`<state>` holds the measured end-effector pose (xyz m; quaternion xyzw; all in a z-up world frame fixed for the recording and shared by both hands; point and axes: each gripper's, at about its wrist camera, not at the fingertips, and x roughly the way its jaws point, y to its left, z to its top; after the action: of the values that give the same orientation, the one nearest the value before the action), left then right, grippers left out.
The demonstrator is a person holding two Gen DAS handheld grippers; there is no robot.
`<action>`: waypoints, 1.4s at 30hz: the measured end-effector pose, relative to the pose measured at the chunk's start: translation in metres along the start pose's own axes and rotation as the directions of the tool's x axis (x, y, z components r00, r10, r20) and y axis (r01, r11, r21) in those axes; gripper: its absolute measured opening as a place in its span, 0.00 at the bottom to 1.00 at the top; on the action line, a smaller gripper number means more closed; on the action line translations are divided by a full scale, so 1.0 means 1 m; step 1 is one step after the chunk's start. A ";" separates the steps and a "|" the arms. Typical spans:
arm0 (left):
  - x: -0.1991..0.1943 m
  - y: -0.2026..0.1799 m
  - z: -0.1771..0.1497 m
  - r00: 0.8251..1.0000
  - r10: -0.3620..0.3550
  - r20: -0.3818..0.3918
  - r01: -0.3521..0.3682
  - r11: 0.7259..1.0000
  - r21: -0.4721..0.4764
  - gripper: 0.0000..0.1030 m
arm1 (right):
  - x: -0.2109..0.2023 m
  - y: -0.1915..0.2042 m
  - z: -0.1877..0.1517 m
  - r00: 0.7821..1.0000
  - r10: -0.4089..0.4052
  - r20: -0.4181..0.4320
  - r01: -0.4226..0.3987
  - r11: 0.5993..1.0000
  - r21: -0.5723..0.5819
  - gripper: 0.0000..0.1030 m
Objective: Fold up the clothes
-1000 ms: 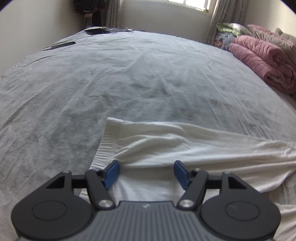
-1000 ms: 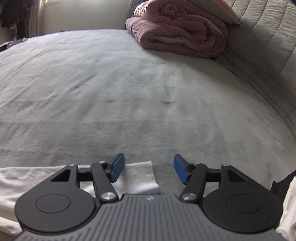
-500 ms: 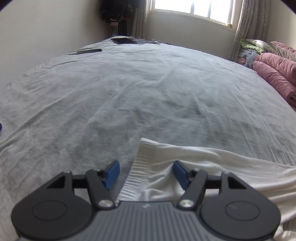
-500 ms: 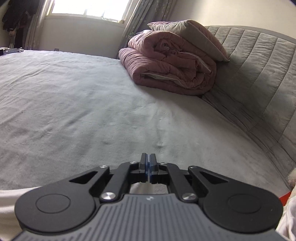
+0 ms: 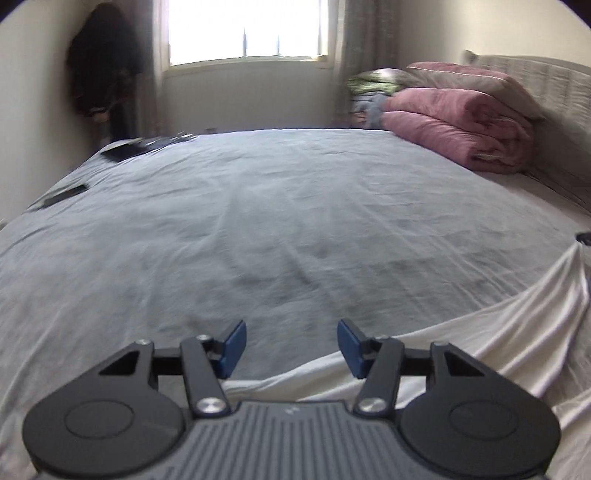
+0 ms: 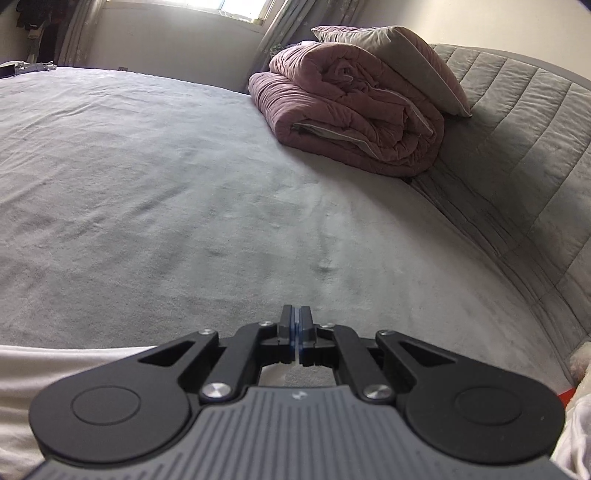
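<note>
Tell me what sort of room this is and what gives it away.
Most likely a bedroom in a home: a wide bed under a grey sheet, a folded pink quilt against a padded headboard, and a curtained window behind.

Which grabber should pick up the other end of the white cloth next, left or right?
Left. The left gripper is open, with the white cloth lying just beneath it. The right gripper is shut, and the cloth rises to a peak toward it, so it seems busy holding that corner.
</note>
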<state>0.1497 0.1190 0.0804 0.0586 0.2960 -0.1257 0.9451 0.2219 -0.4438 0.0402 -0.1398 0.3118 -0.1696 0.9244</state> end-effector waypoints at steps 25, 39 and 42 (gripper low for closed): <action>0.063 -0.082 0.003 0.995 -0.060 -0.076 0.080 0.952 0.297 0.01 | -0.003 0.000 -0.002 0.995 0.087 0.040 -0.085 0.995 -0.047 0.01; 0.080 -0.071 0.010 0.996 0.085 -0.037 -0.078 0.983 0.165 0.01 | 0.026 0.025 0.025 0.999 0.051 0.009 -0.050 0.997 -0.055 0.01; 0.080 -0.068 0.011 0.994 0.100 -0.034 -0.094 0.986 0.140 0.05 | 0.038 0.036 0.021 0.999 0.040 -0.030 -0.042 0.996 -0.075 0.01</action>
<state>0.2009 0.0352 0.0408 0.1407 0.3027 -0.0985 0.9375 0.2714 -0.4236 0.0228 -0.1657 0.3341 -0.1407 0.9171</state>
